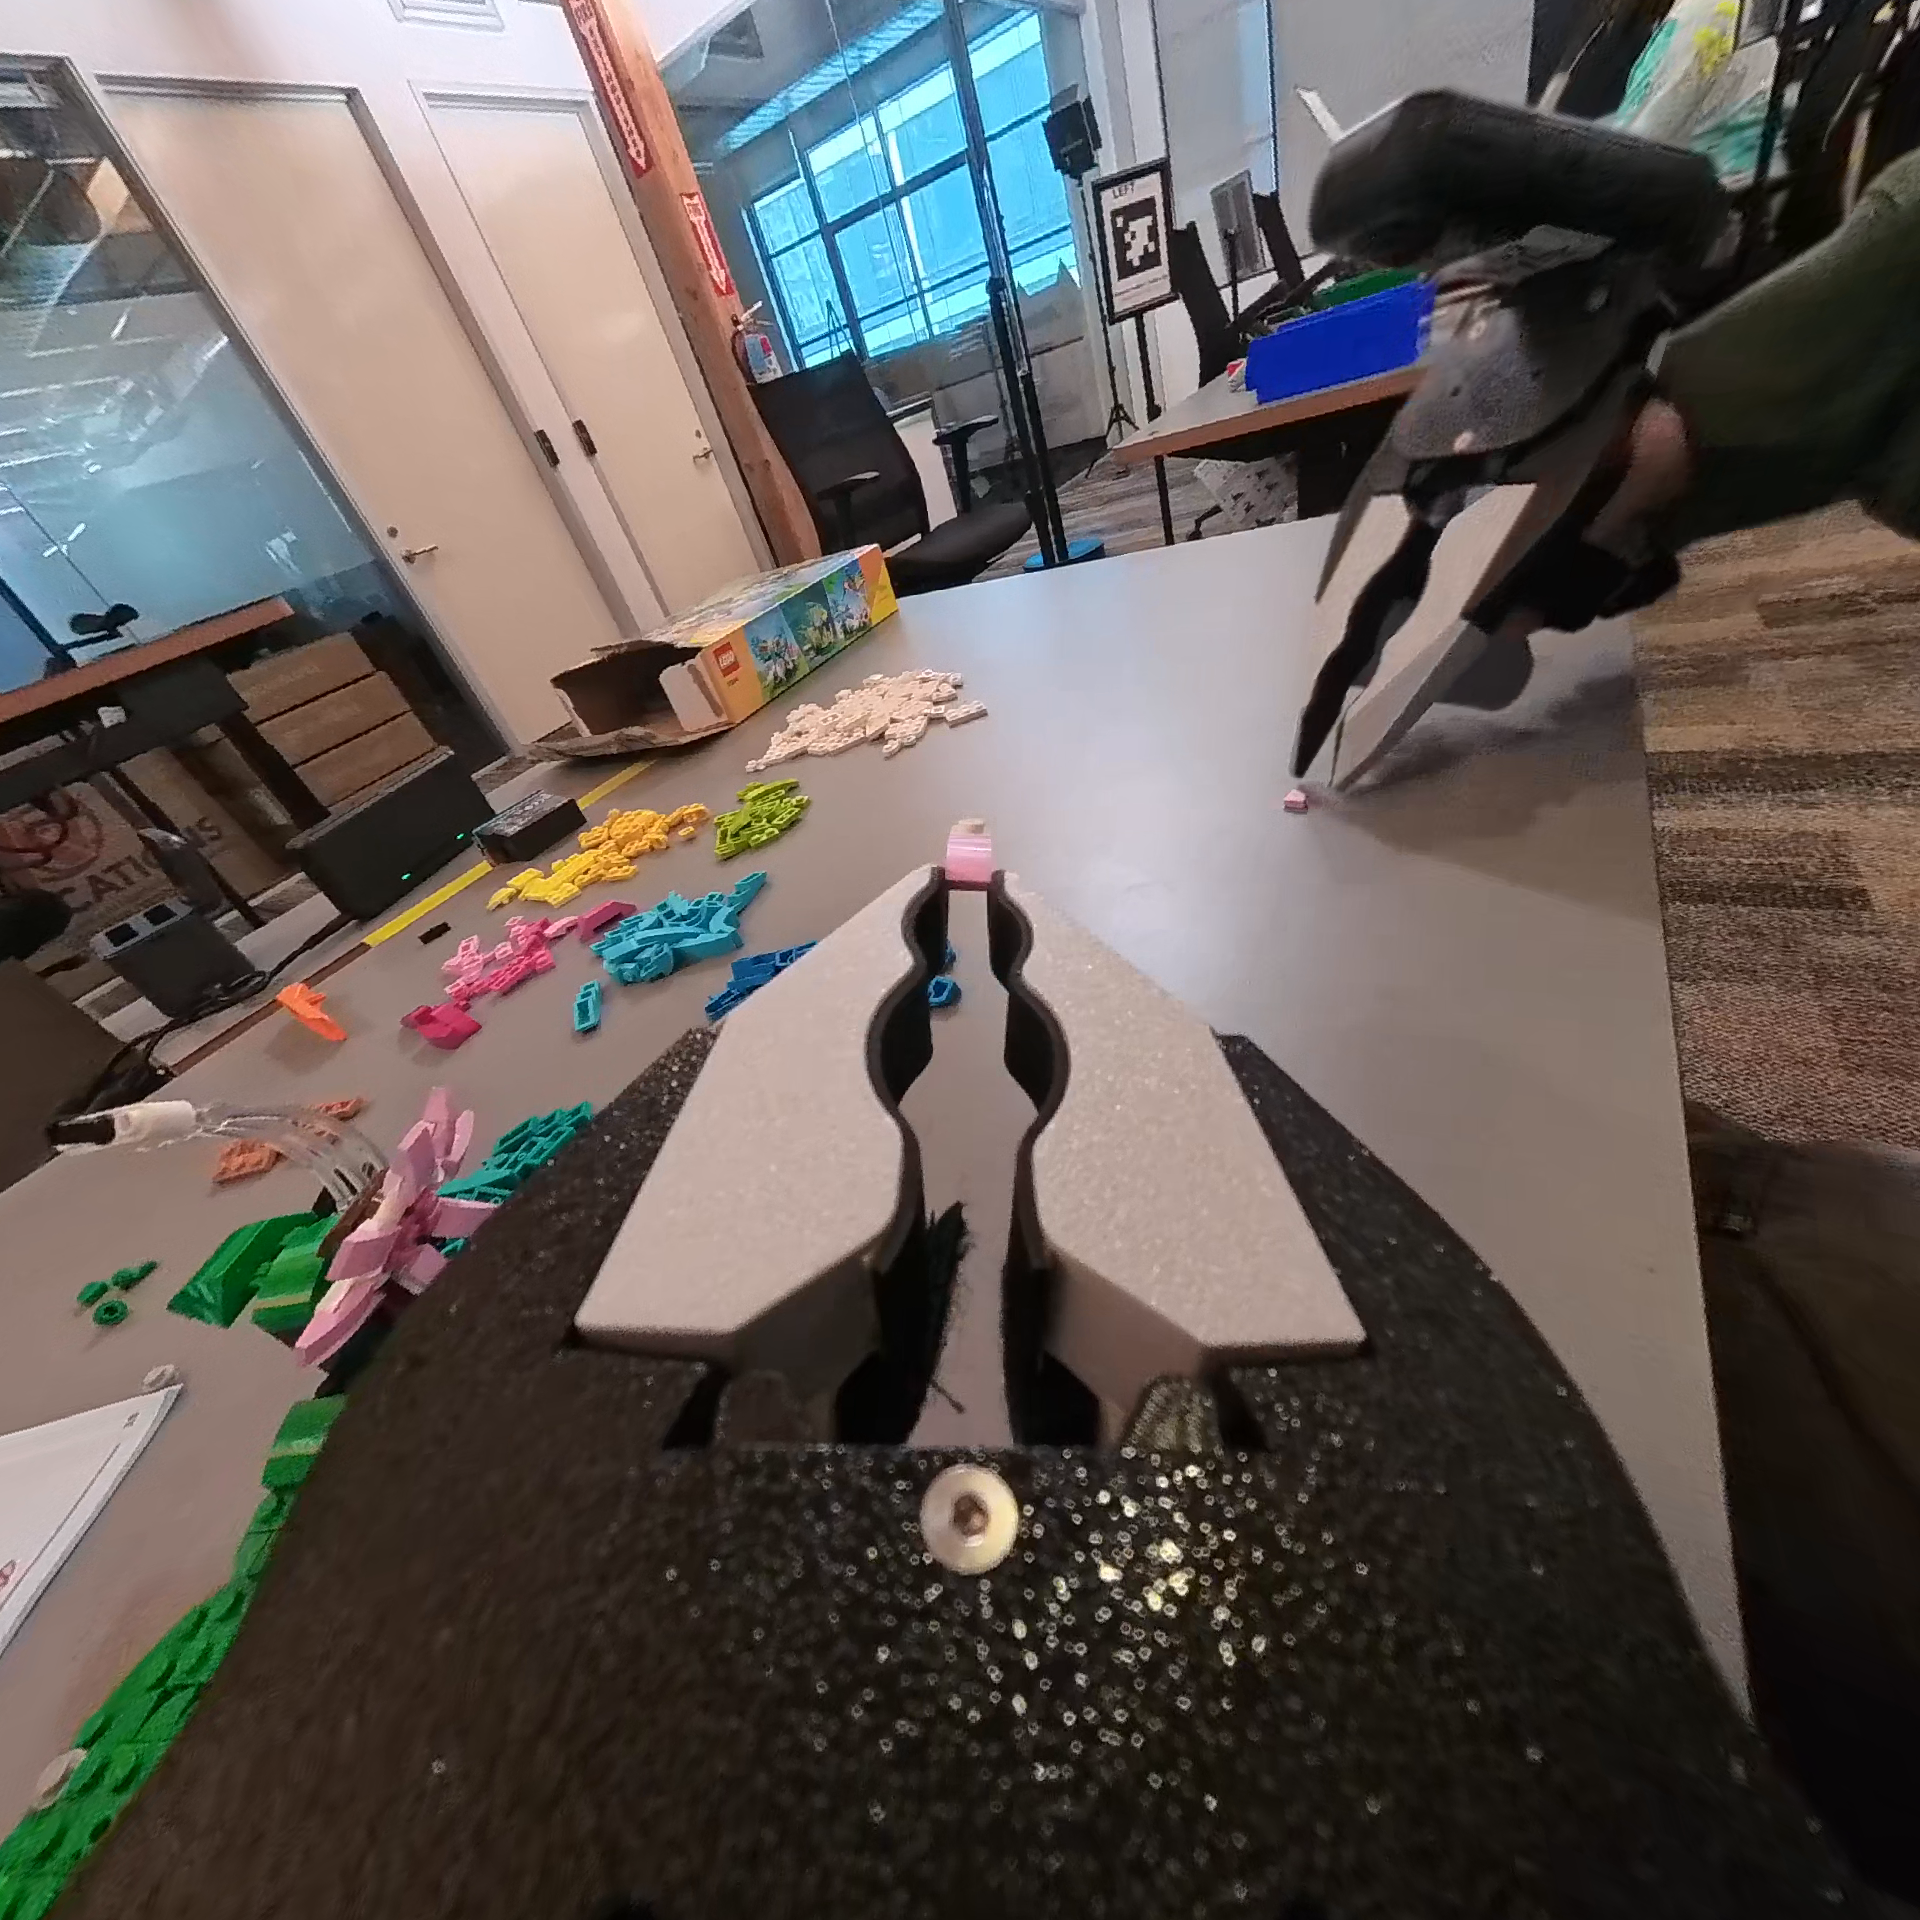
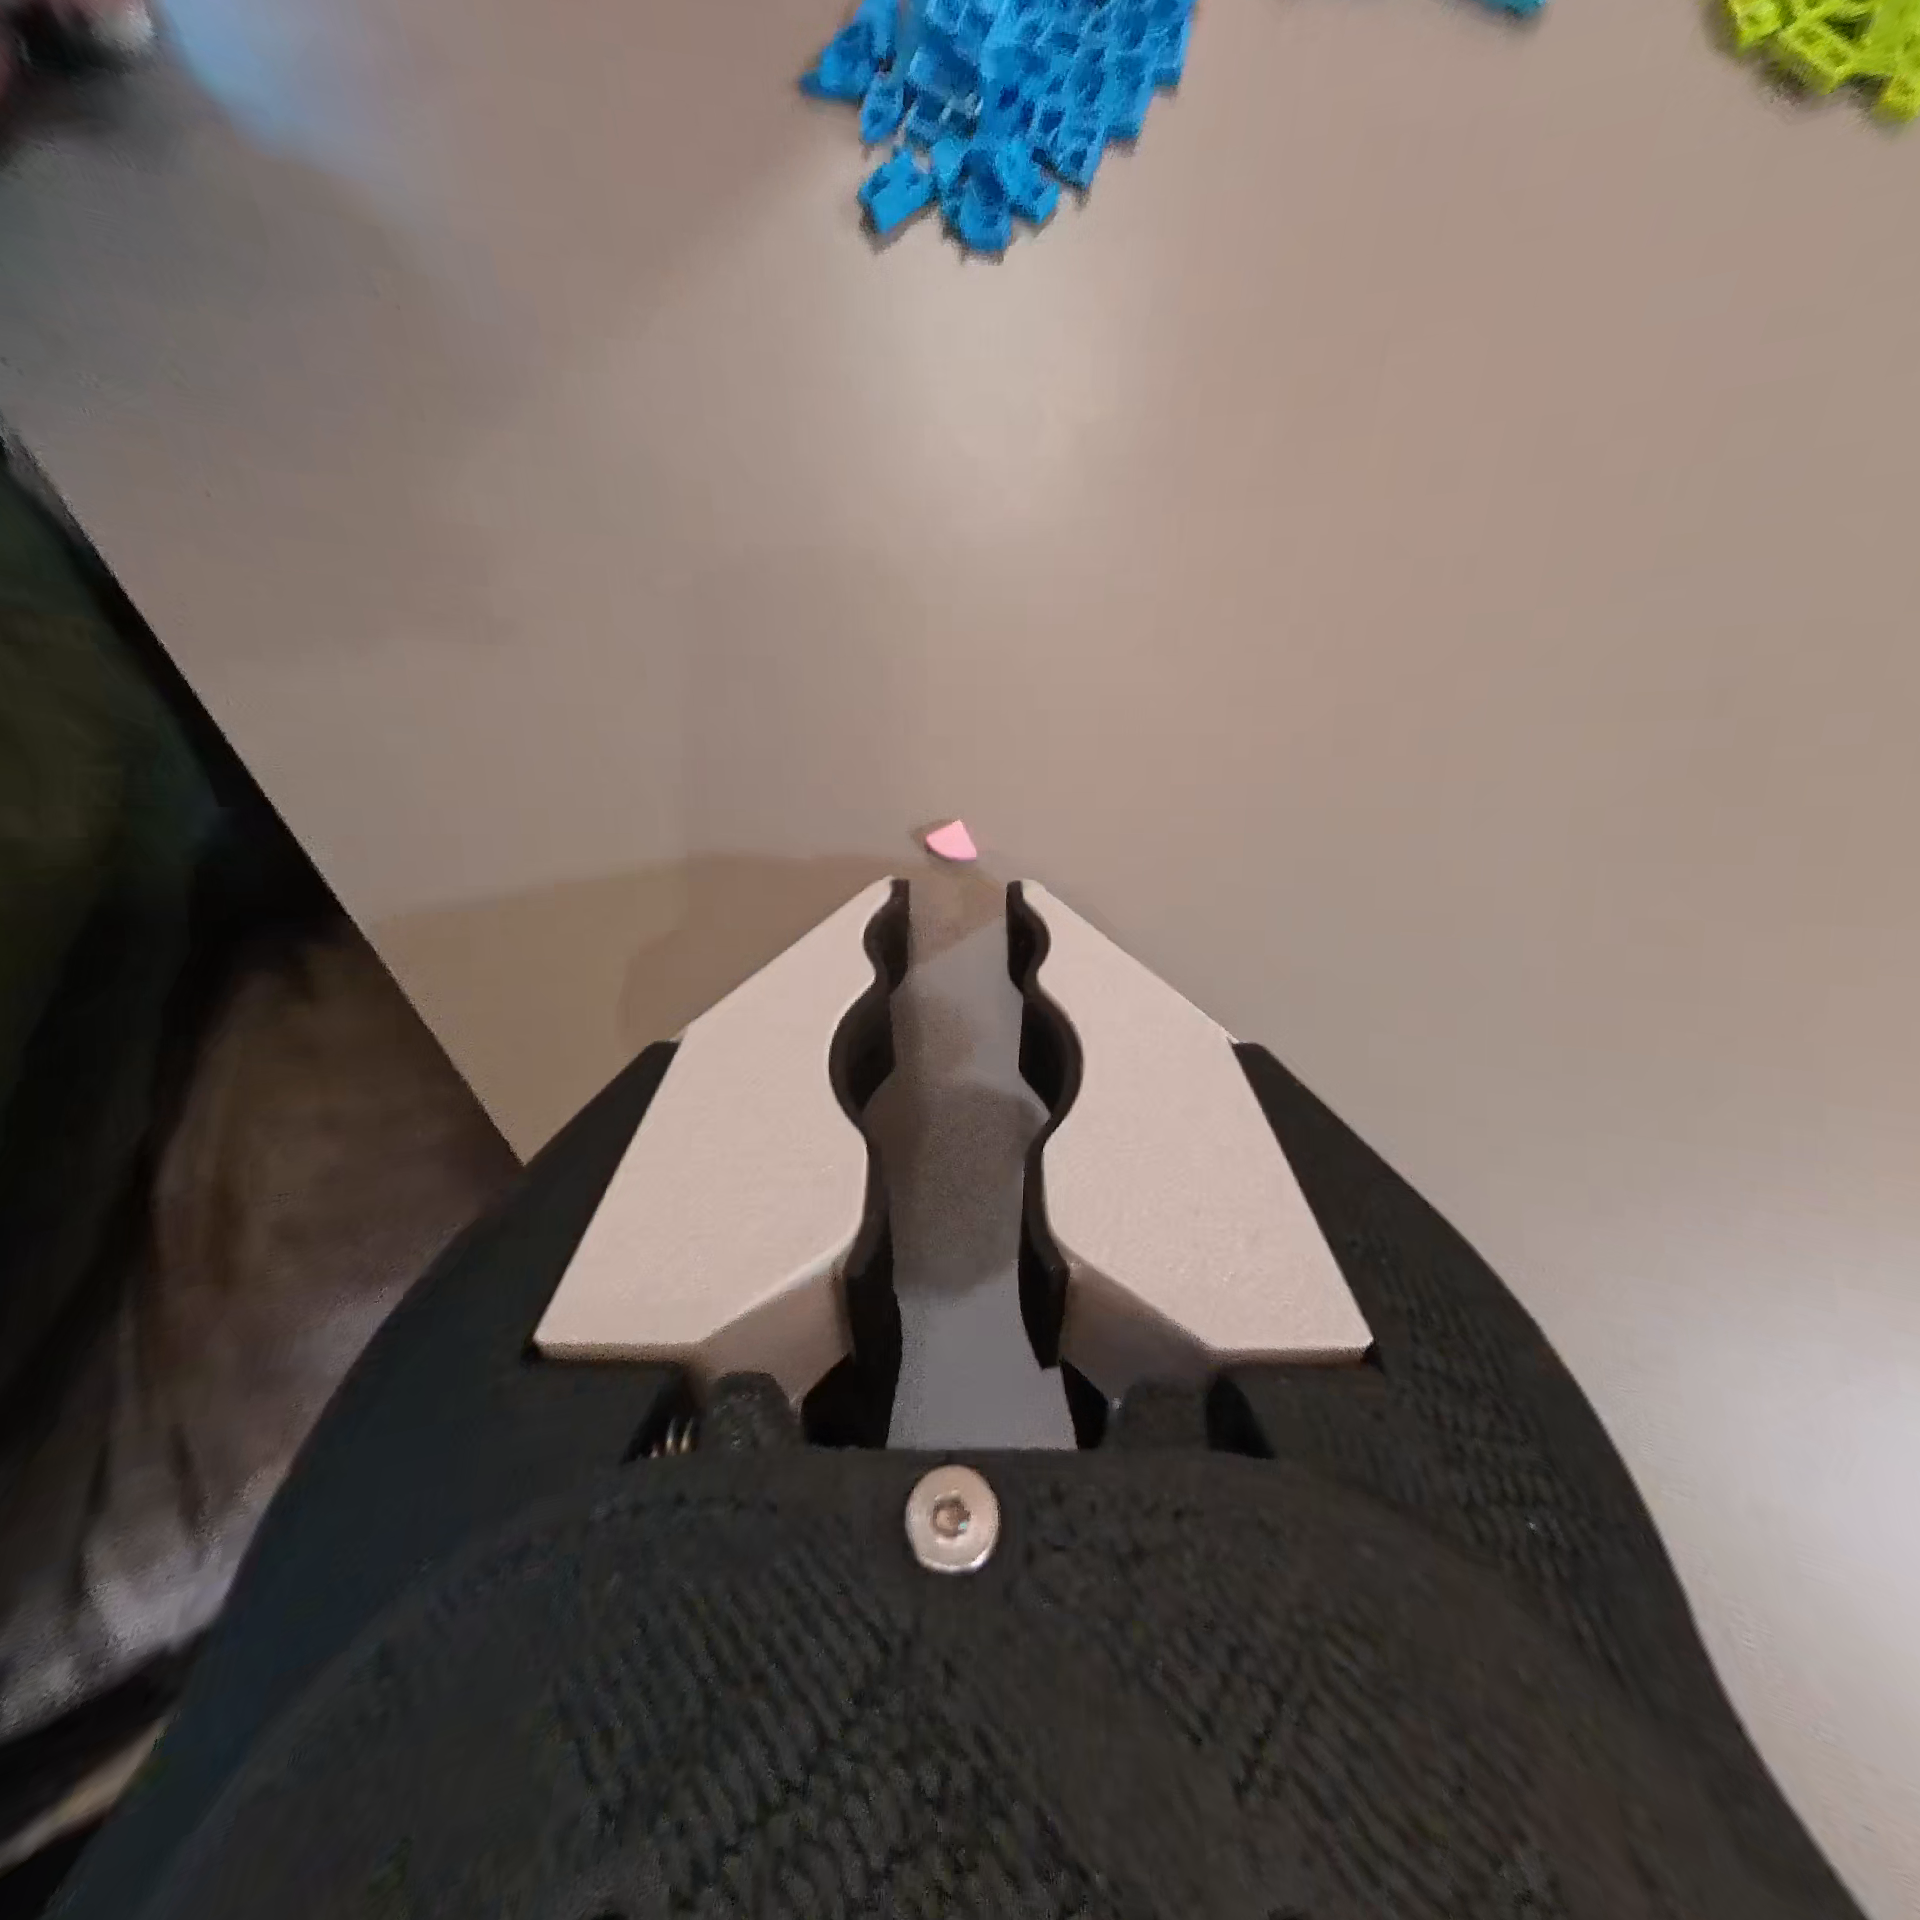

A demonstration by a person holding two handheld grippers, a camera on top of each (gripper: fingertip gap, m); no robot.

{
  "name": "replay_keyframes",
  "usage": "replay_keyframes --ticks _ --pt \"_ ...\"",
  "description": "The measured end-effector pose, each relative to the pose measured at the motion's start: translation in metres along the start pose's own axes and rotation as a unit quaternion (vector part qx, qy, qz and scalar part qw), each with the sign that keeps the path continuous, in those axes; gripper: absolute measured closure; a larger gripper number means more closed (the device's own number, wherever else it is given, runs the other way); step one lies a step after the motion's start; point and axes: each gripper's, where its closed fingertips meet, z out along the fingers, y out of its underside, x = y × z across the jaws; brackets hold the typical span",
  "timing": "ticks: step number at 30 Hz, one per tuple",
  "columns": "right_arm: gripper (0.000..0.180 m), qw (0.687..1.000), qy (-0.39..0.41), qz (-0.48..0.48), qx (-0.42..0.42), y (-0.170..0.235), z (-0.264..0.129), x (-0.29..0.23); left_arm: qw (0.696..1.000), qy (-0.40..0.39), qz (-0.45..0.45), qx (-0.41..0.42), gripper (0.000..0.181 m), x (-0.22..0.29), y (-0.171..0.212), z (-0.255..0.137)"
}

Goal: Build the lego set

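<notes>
in the left wrist view, going from the left edge: a white booklet [image 1: 73, 1475] lies at the lower left, with a green lego base [image 1: 156, 1704] running along the bottom left corner and a pink lego flower [image 1: 400, 1216] standing on it. further up the left half of the grey table [image 1: 1299, 1039], loose bricks lie sorted by colour: a magenta pile [image 1: 499, 956], a yellow pile [image 1: 603, 847], a turquoise pile [image 1: 675, 925], a lime pile [image 1: 764, 816] and a white pile [image 1: 883, 712], with the opened lego box [image 1: 748, 655] behind them. at centre, the left gripper [image 1: 971, 883] has its fingers drawn in close, pinching a small pink brick [image 1: 971, 860] with a pale stud on top right at the tips, raised above the table. to its right the tabletop is bare and open up to the table's right edge, where carpet begins. in the upper right, the right gripper [image 1: 1325, 774] points steeply down, tips touching or nearly touching the table just beside a tiny pink piece [image 1: 1295, 799]; a hand in a dark green sleeve [image 1: 1787, 343] holds it. in the right wrist view, the table's edge cuts diagonally across the lower left. at centre the right gripper [image 2: 956, 888] shows its fingers apart by a narrow gap, gripping nothing, and the pink piece [image 2: 952, 840] lies on the table just beyond the tips. open tabletop surrounds it; a blue pile [image 2: 987, 114] sits at top centre and the lime pile [image 2: 1829, 52] at the top right corner.
</notes>
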Motion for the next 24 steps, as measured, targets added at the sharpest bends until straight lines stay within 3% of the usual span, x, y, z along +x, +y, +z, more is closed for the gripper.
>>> replay_keyframes --ticks 10,19,24 --pt "0.165 0.995 0.085 0.027 0.05 -0.005 0.007 -0.001 1.0 0.002 0.0 0.0 0.176 0.0 0.0 0.0" --pt "0.171 0.996 0.081 0.009 0.046 -0.014 0.014 -0.004 1.0 0.004 -0.003 0.002 0.176 0.001 -0.001 -0.001" --pt "0.171 0.995 0.04 -0.031 0.089 -0.046 0.018 -0.019 1.0 0.012 -0.028 0.003 0.175 -0.001 -0.001 -0.001"
